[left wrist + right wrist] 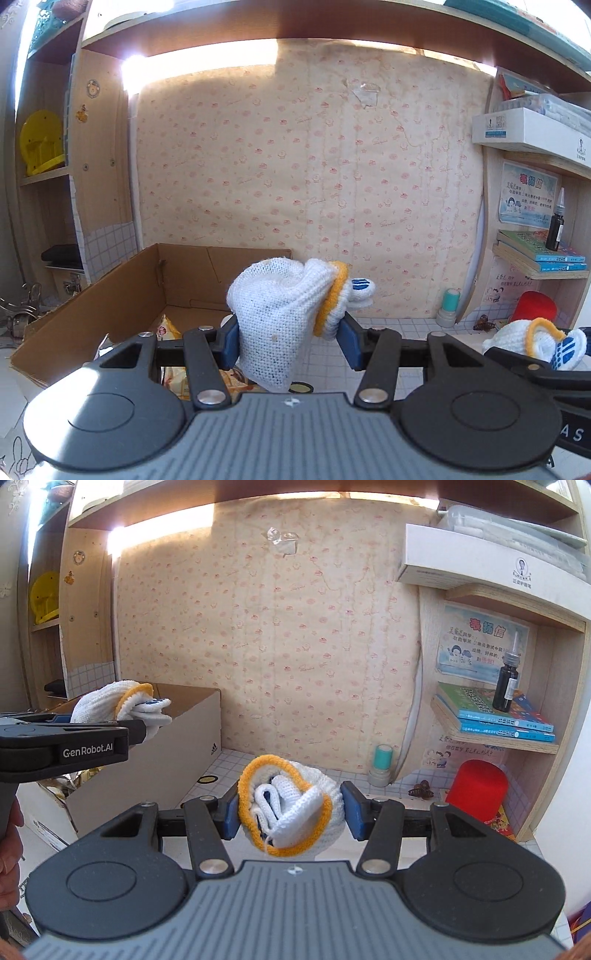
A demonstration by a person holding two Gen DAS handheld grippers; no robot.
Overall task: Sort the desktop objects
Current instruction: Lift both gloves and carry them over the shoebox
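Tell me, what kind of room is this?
Probably a child's study desk at home: schoolbooks stacked in a wooden cubby, cartoon-patterned paper lining the back wall, and a praise certificate pinned above the books.

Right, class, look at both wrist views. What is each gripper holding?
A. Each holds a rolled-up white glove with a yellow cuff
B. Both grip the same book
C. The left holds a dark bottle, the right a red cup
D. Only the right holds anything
A: the left gripper is shut on one rolled white glove, and the right gripper is shut on the other glove, its yellow cuff facing the camera.
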